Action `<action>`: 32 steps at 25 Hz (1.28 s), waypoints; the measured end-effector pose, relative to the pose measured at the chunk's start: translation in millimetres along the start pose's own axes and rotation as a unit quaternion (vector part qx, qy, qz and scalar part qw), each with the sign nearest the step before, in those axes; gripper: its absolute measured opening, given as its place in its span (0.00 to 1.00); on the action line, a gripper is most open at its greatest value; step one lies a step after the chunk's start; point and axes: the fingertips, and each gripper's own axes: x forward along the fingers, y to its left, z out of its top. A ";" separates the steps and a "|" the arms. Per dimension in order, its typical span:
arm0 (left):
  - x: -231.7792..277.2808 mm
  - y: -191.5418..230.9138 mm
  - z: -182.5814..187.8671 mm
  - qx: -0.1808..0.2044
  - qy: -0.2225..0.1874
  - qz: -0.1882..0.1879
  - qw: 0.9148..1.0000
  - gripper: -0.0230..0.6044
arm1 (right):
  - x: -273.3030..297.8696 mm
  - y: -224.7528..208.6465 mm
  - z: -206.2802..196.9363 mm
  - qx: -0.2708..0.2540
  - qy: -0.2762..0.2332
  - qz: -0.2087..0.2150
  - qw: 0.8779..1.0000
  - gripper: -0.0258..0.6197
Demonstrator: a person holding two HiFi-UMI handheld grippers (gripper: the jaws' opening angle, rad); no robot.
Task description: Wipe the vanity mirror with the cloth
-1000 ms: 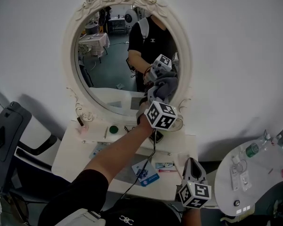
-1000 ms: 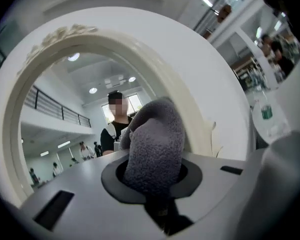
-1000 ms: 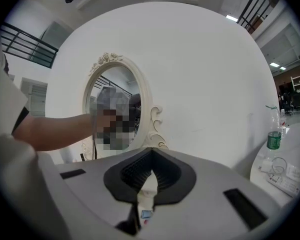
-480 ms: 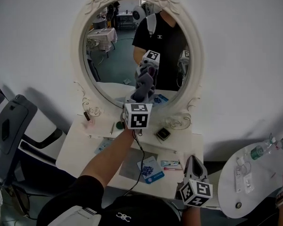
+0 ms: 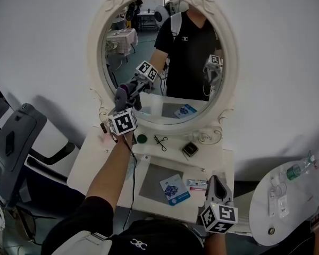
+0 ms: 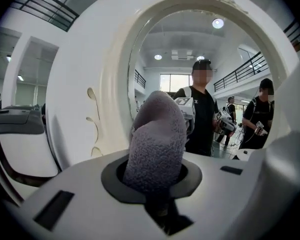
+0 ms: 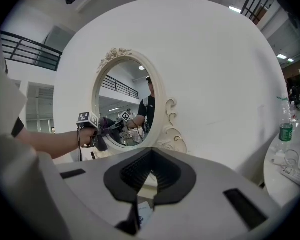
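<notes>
Left tool (image 5: pixel 120 102) and cloth (image 6: pixel 157 144), leftward on mirror (image 5: pixel 173 52)

the left hand-held gripper (image 5: pixel 122 109) is up at the lower left of the vanity mirror (image 5: pixel 167 57), pinching a grey cloth (image 5: pixel 120 94) that meets the glass just inside the white frame. the right hand-held gripper (image 5: pixel 217 185) hangs low over the bench (image 5: pixel 87 166), jaws together.

Black sleeve (image 5: pixel 98 214); left tool (image 5: pixel 121 101), right tool (image 5: pixel 217 184) grey, black-white marker cubes (image 5: pixel 122 122); black cable (image 5: pixel 132 166).
</notes>
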 end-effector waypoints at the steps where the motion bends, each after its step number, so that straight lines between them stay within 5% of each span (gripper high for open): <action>1: 5.6 -1.2 -8.0 -0.003 0.010 -0.007 1.000 0.14 | -2.8 -3.7 -0.3 0.002 0.000 -0.007 1.000 0.06; 4: 15.3 -30.1 -27.4 -0.001 0.027 -0.049 0.998 0.14 | -11.6 -14.1 -1.5 0.003 0.000 -0.026 1.000 0.06; 9: 9.5 -83.9 -46.2 -0.027 0.032 -0.067 0.997 0.13 | -26.2 -28.1 -1.4 0.006 -0.004 -0.054 0.999 0.06; 16: -18.4 -183.1 -60.1 0.014 0.023 -0.142 0.990 0.14 | -39.9 -39.4 -4.4 0.004 0.000 -0.074 0.997 0.06; 19: -32.1 -231.5 -66.9 0.045 0.023 -0.186 0.981 0.14 | -46.1 -43.4 -6.5 0.002 0.002 -0.080 0.997 0.06; 22: -45.9 -285.3 -80.3 0.131 0.027 -0.238 0.962 0.13 | -53.0 -53.0 -8.5 0.008 0.002 -0.092 0.996 0.06; 25: -47.2 -293.6 -81.9 0.162 0.029 -0.240 0.957 0.11 | -58.0 -61.2 -8.2 0.018 -0.004 -0.099 0.995 0.06; 29: -51.5 -293.3 -80.9 0.155 0.037 -0.282 0.946 0.12 | -51.4 -63.2 -5.8 0.031 -0.008 -0.089 0.996 0.06; 32: -68.9 -278.6 -69.6 0.132 0.027 -0.289 0.948 0.12 | -41.5 -50.1 -0.1 0.034 -0.021 -0.067 0.997 0.06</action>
